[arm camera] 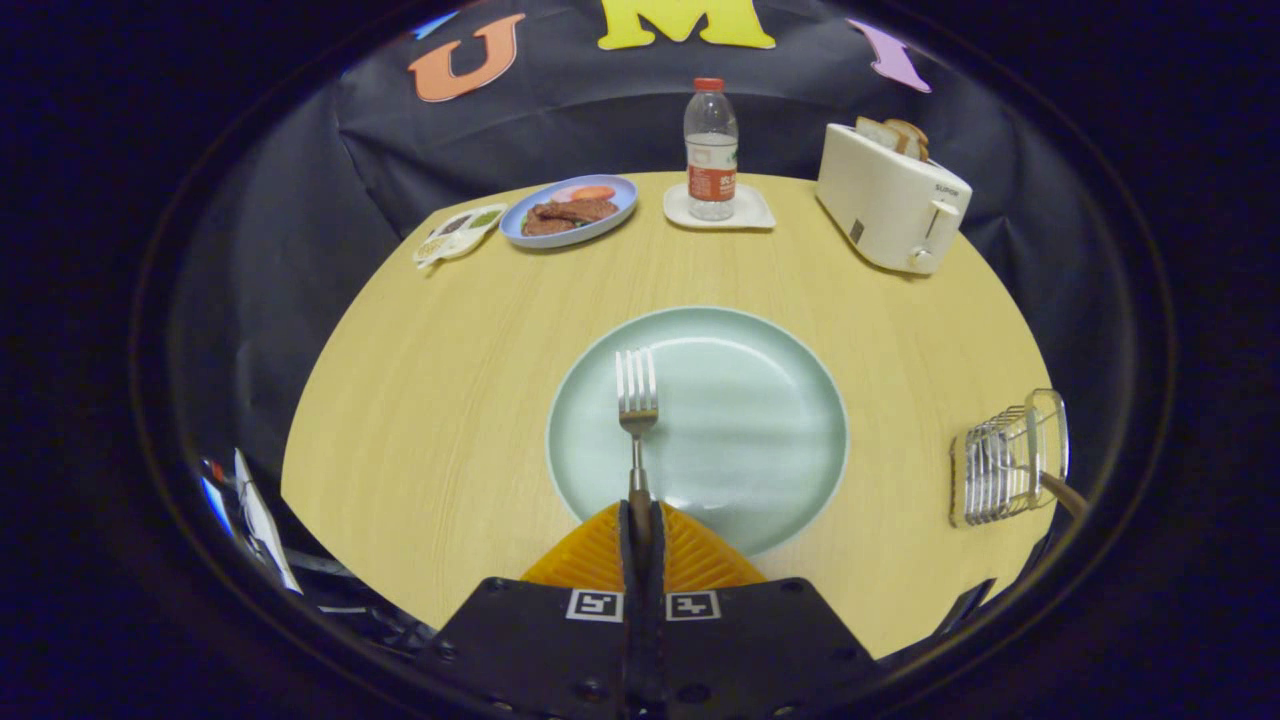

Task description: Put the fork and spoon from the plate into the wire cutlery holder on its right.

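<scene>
Fingers (641, 525) clamped on fork (636, 405) handle at lower centre, tines over green plate (760, 420), wire cutlery holder (1000, 462) at right of worktop (450, 400)

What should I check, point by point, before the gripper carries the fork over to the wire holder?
1. Grip: gripper shut on the fork handle, both fingers pressing: ok.
2. Fork attitude: tines point straight ahead over the green plate: ok.
3. Fork clear of the plate surface: cannot tell.
4. Wire cutlery holder stands right of the plate, apart from it: ok.
5. Room in the holder: a handle already sticks out of it; free space cannot tell.
6. Table between plate and holder bare: ok.
</scene>
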Demonstrator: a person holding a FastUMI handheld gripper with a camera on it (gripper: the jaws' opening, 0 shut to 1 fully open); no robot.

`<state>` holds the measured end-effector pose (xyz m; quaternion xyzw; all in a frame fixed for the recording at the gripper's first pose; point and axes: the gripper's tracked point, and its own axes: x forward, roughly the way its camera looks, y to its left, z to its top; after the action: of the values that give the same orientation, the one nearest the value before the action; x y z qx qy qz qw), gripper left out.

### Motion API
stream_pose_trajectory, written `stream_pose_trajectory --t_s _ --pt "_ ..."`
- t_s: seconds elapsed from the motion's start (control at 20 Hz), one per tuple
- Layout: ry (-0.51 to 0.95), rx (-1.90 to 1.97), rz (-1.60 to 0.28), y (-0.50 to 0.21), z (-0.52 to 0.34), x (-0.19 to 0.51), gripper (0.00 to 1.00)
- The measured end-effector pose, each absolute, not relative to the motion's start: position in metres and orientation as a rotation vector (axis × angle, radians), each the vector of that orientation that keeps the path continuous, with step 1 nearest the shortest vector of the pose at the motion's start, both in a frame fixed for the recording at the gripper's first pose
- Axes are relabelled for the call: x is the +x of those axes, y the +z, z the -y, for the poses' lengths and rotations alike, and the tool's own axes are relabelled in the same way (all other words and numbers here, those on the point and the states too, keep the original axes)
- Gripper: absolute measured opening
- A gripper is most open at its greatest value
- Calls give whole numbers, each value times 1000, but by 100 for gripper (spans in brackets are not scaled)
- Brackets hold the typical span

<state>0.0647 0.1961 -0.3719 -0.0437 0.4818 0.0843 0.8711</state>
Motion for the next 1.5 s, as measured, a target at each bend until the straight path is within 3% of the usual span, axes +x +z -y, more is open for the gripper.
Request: stream_pose_trajectory --t_s 1.05,1.5 --pt "58 -29 -935 -281 29 55 1" --pt "-9 6 -969 -276 96 45 1"
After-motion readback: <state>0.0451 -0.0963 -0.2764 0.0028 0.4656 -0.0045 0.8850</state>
